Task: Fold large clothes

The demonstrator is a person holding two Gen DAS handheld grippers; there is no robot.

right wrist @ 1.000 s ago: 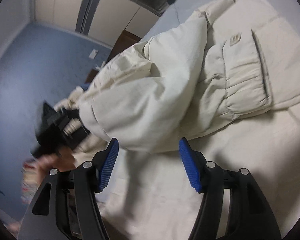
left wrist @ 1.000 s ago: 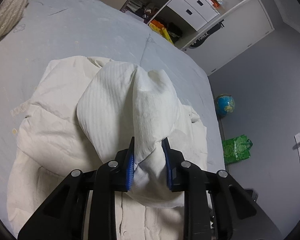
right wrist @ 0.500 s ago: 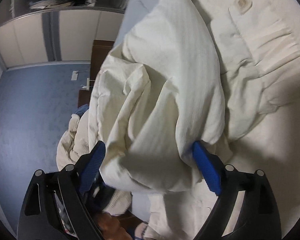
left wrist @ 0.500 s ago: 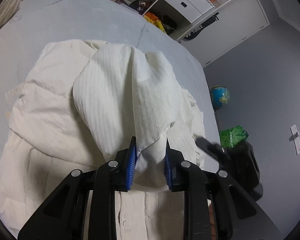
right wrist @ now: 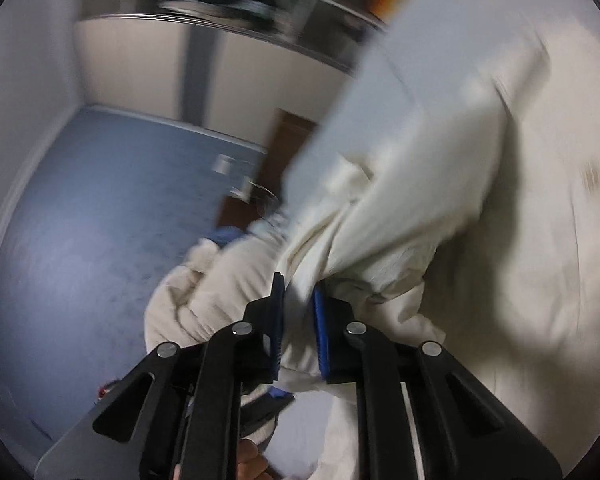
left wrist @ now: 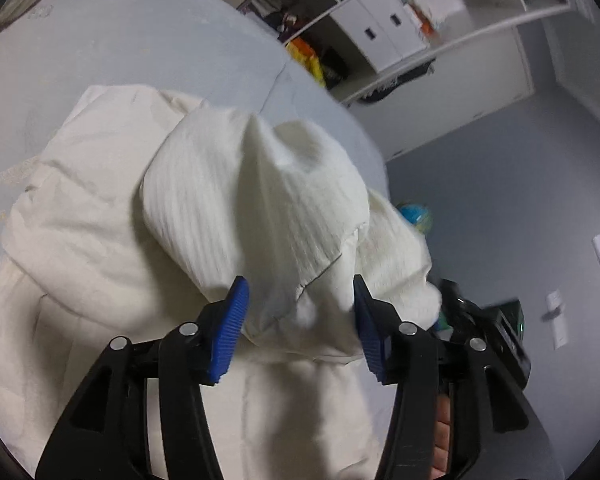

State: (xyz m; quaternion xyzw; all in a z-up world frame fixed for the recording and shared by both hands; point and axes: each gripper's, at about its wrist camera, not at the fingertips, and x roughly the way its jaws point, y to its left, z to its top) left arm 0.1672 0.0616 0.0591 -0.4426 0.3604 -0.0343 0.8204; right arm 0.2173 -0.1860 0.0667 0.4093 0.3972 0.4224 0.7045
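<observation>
Since a second ago our left gripper has let go, jaws apart around the sleeve, while our right gripper has clamped the jacket at the bed's near edge. That thin pinch could slip, dropping the fold.

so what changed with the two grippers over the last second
The grip was handed over. The left gripper, clamped on the white sleeve a second ago, has opened, with the fabric loose between its fingers. The right gripper, open before, has shut on a fold of the cream jacket. The jacket is still spread on the bed.
</observation>
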